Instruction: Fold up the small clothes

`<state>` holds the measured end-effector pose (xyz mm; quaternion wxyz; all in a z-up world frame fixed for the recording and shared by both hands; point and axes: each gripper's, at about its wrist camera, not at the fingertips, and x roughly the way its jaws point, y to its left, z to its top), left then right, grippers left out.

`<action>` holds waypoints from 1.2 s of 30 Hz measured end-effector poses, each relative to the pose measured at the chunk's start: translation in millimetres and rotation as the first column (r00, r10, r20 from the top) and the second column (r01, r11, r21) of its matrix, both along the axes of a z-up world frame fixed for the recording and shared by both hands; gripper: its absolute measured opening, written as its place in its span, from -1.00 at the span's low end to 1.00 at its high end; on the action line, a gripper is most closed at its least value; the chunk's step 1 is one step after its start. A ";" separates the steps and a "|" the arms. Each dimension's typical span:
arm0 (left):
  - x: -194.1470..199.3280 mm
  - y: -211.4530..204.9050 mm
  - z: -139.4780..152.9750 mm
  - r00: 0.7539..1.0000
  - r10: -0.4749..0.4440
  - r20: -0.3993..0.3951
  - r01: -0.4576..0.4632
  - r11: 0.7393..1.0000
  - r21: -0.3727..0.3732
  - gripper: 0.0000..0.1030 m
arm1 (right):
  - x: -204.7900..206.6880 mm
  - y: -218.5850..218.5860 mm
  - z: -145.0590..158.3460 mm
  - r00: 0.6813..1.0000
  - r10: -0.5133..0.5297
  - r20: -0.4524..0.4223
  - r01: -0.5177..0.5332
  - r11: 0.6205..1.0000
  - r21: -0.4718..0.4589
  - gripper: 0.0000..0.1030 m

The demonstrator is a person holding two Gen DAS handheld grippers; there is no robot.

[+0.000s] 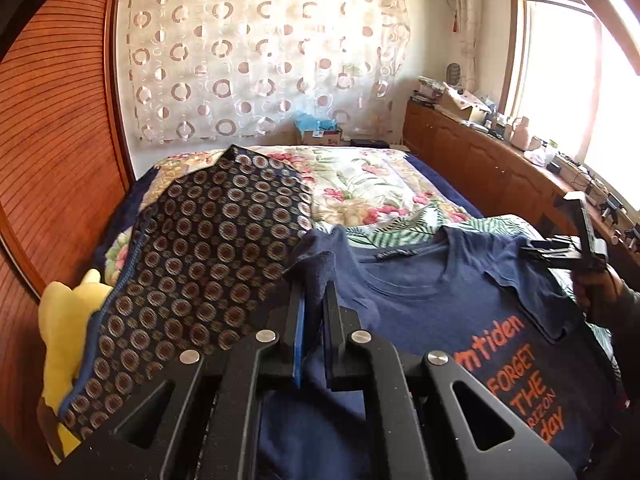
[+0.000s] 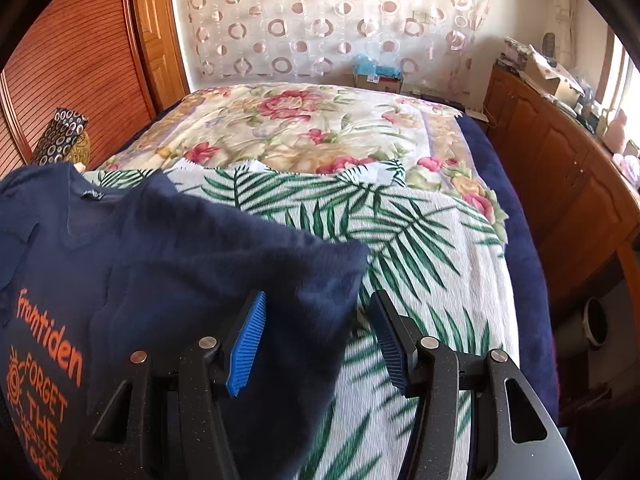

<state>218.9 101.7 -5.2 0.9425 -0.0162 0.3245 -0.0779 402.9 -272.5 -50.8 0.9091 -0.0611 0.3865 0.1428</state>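
Meanwhile, left gripper (image 1: 314, 300) clamps the navy T-shirt's (image 1: 432, 304) sleeve; right gripper (image 2: 316, 332) gapes, its jaws holding nothing.

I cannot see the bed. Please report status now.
Left gripper shut on T-shirt sleeve. Right gripper open, other sleeve between its fingers. Patterned cloth lies beside.

Daylit room, strong fisheye warp in both views

Sun floods through the window (image 1: 560, 92) at the upper right of the left wrist view and blows it out to white. Frame corners fall to black vignette and straight edges bow. In the right wrist view, the navy shirt (image 2: 192, 272) blurs at centre.
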 end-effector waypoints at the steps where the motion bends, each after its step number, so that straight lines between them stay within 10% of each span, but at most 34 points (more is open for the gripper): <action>1: -4.4 -2.4 0.6 1.000 -0.005 0.004 0.005 1.000 -0.002 -0.85 | 1.0 1.6 -0.2 1.000 0.010 0.004 -0.010 1.000 0.001 -0.14; 4: -17.9 -9.1 3.0 1.000 -0.020 0.016 0.020 1.000 -0.012 -0.85 | 0.0 4.0 -0.4 0.998 0.057 -0.008 -0.057 0.997 0.050 -0.84; 18: -102.3 -8.4 9.3 0.997 -0.010 0.080 0.015 0.998 -0.061 -0.86 | -129.5 -9.5 49.9 0.964 0.108 0.244 -0.144 0.980 0.135 -0.86; 36: -229.1 46.3 -2.4 0.983 0.151 0.108 -0.133 0.979 -0.154 -0.86 | -316.1 -72.8 42.7 0.967 0.077 0.242 -0.118 0.980 0.159 -0.86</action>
